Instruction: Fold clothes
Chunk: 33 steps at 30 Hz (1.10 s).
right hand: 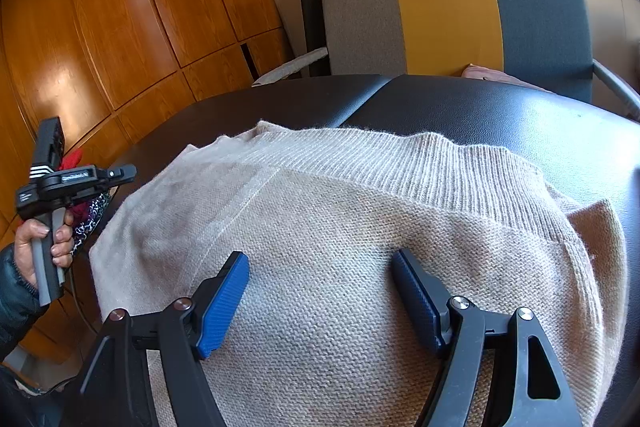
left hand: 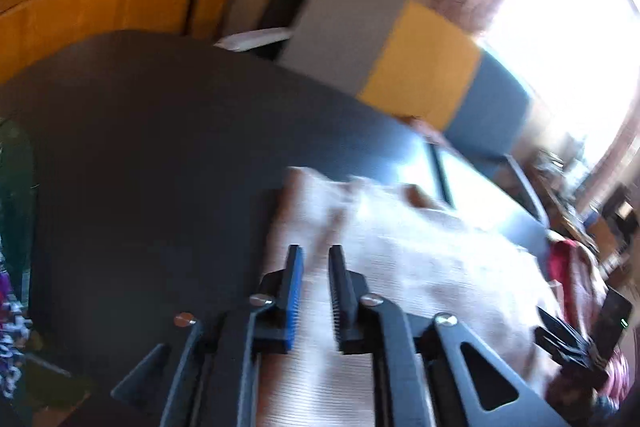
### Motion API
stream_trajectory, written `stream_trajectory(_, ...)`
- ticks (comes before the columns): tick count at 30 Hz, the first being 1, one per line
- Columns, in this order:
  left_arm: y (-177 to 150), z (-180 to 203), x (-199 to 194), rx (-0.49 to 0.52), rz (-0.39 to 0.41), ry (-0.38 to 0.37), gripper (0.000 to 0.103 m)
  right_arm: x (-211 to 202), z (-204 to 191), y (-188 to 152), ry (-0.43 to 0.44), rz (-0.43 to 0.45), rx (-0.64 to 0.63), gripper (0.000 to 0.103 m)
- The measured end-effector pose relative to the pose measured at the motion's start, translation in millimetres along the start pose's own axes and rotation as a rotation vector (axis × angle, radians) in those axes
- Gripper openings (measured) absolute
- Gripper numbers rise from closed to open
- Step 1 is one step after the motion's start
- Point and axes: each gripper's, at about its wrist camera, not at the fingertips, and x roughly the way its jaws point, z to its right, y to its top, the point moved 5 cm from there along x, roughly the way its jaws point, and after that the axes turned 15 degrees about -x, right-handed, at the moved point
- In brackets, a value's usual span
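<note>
A beige knit sweater (right hand: 340,227) lies folded on a black padded table (right hand: 520,115). Its ribbed hem (right hand: 380,163) faces the far side. My right gripper (right hand: 320,267) is open, its blue-padded fingers (right hand: 224,303) spread just above the sweater's near part. In the blurred left wrist view the sweater (left hand: 420,267) lies ahead and to the right. My left gripper (left hand: 315,259) hovers over its left edge with a narrow gap between the fingers and nothing held. The left gripper also shows in the right wrist view (right hand: 60,195), held up off the table's left side.
A chair (right hand: 460,19) with grey, yellow and blue back panels stands behind the table. Wooden wardrobe doors (right hand: 120,7) fill the left. A bright window (left hand: 580,27) is at the right. Red and patterned clothes (right hand: 86,219) lie left of the table.
</note>
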Motion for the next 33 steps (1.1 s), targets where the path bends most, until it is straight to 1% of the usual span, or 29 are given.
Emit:
stream_trajectory(3, -20, 19, 26, 0.076, -0.075, 0.0, 0.019, -1, 0, 0, -0.003, -0.001, -0.001, 0.076)
stream_trajectory(5, -36, 27, 34, 0.138, -0.069, 0.029, 0.021, -3, 1, 2, -0.007, -0.003, 0.011, 0.075)
stream_trajectory(7, -43, 32, 36, 0.203, -0.026, 0.069, 0.023, -10, 3, 3, -0.031, -0.011, 0.048, 0.075)
stream_trajectory(8, -47, 33, 34, 0.219, -0.013, 0.08, 0.023, -16, 6, 4, -0.044, -0.004, 0.07, 0.075)
stream_trajectory(10, -52, 35, 30, 0.231, -0.011, 0.085, 0.024, -35, 15, 3, -0.079, 0.024, 0.12, 0.075)
stream_trajectory(13, -57, 38, 25, 0.213, -0.023, 0.068, 0.024, -68, 40, -5, -0.172, 0.052, 0.178, 0.075)
stream_trajectory(14, -56, 35, 24, 0.203, -0.025, 0.059, 0.024, -76, 50, -10, -0.196, 0.051, 0.204, 0.079)
stream_trajectory(15, -55, 30, 22, 0.193, -0.026, 0.05, 0.024, -85, 62, -16, -0.232, 0.041, 0.239, 0.086)
stream_trajectory(17, -50, 28, 27, 0.174, -0.027, 0.036, 0.024, -95, 83, -27, -0.283, 0.011, 0.309, 0.093)
stream_trajectory(18, -45, 29, 34, 0.166, -0.028, 0.033, 0.024, -100, 92, -31, -0.304, 0.002, 0.345, 0.093)
stream_trajectory(20, -45, 30, 35, 0.166, -0.03, 0.032, 0.024, -107, 107, -33, -0.342, -0.001, 0.382, 0.093)
stream_trajectory(22, -45, 30, 34, 0.168, -0.032, 0.033, 0.024, -104, 113, -30, -0.36, -0.023, 0.356, 0.085)
stream_trajectory(23, -46, 30, 33, 0.168, -0.033, 0.032, 0.024, -101, 115, -27, -0.37, -0.042, 0.337, 0.072)
stream_trajectory(24, -46, 30, 33, 0.168, -0.034, 0.031, 0.024, -96, 117, -24, -0.388, -0.065, 0.315, 0.064)
stream_trajectory(26, -48, 30, 32, 0.163, -0.034, 0.028, 0.024, -86, 120, -18, -0.425, -0.111, 0.272, 0.06)
stream_trajectory(31, -44, 29, 35, 0.167, -0.034, 0.022, 0.024, -62, 135, -15, -0.507, -0.211, 0.209, 0.059)
stream_trajectory(33, -44, 30, 34, 0.166, -0.037, 0.018, 0.024, -59, 139, -16, -0.539, -0.24, 0.187, 0.059)
